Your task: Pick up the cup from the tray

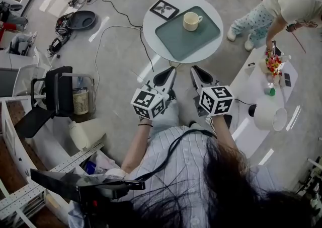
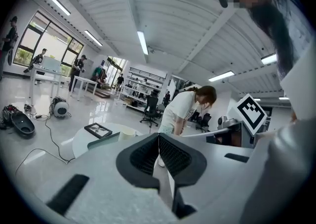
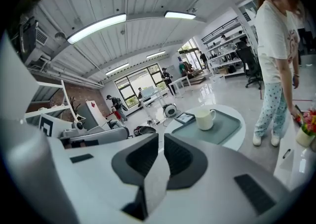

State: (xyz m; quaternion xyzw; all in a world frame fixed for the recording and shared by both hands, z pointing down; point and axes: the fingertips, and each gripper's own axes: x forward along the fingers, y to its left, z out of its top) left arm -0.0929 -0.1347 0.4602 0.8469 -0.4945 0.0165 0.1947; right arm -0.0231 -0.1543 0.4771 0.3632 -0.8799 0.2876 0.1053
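The cream ceramic cup [image 1: 191, 21] stands upright on the grey-green rectangular tray [image 1: 171, 41], atop the round white table [image 1: 149, 26]. It is well ahead of both sets of jaws, and touches neither. In the right gripper view it lies ahead of the closed tips and a little to their right. The left gripper [image 1: 168, 75] and the right gripper [image 1: 198, 73] are held side by side, each with its jaws pressed together on nothing.

The main risk, I judge, is arriving with the jaws closed: they would bump the cup's wall and tip it or slide it across the tray. Its smooth, rounded side could also slip out of a shallow or off-centre pinch. The small black picture frame [image 1: 164, 8] just beside the tray could be clipped by a wide approach.
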